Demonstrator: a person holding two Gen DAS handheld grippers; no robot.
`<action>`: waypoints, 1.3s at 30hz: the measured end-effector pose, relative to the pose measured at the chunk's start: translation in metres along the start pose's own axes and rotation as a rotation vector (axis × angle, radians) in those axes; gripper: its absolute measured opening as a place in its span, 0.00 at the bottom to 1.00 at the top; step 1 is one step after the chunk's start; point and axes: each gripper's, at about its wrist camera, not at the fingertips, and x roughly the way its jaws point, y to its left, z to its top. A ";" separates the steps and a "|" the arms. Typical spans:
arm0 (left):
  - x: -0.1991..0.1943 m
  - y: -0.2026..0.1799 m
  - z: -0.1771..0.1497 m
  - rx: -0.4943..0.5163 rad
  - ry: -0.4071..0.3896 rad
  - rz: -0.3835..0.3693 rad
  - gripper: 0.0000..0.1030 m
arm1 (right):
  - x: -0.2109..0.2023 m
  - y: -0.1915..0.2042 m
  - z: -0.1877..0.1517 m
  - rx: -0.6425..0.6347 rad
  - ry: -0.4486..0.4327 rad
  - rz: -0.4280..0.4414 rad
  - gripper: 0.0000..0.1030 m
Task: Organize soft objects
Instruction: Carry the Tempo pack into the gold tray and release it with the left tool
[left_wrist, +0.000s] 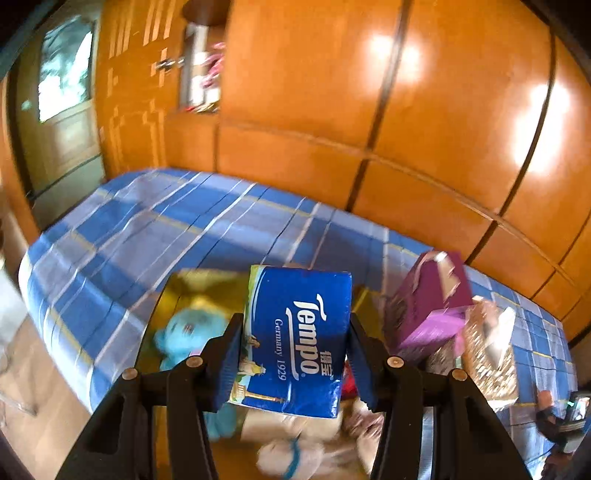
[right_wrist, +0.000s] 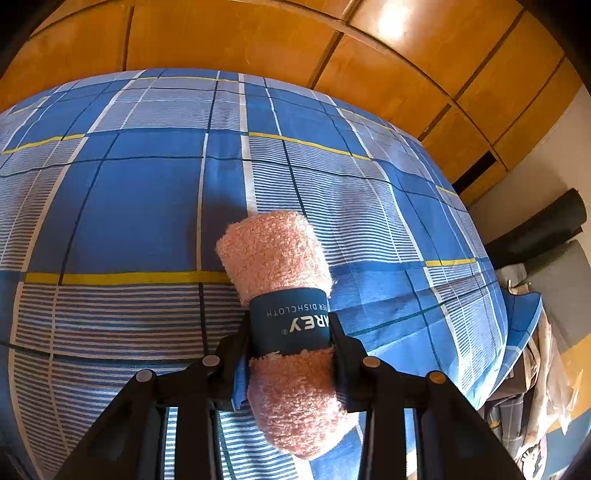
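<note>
Left wrist: left gripper (left_wrist: 295, 354) clamps tissue pack (left_wrist: 295, 339), purple box (left_wrist: 428, 299) beside | right gripper (right_wrist: 291, 354) pinches pink dishcloth (right_wrist: 284, 332) over bedsheet (right_wrist: 129, 203)

Wide open plaid bedspread (right_wrist: 147, 206) lies ahead on the right side. On the left, a yellow bin (left_wrist: 207, 291) packed with plush toys (left_wrist: 184, 332) and a purple box (left_wrist: 428, 302) crowd the bed's near end.
</note>
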 end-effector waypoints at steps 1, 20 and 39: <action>-0.001 0.008 -0.010 -0.027 0.002 0.013 0.51 | 0.000 0.000 0.000 0.001 0.002 -0.004 0.34; 0.056 0.044 -0.093 -0.109 0.182 0.154 0.54 | -0.001 0.008 0.003 -0.021 0.037 -0.050 0.33; -0.006 0.016 -0.079 -0.012 -0.036 0.154 0.86 | -0.003 0.005 0.005 0.033 0.057 -0.005 0.32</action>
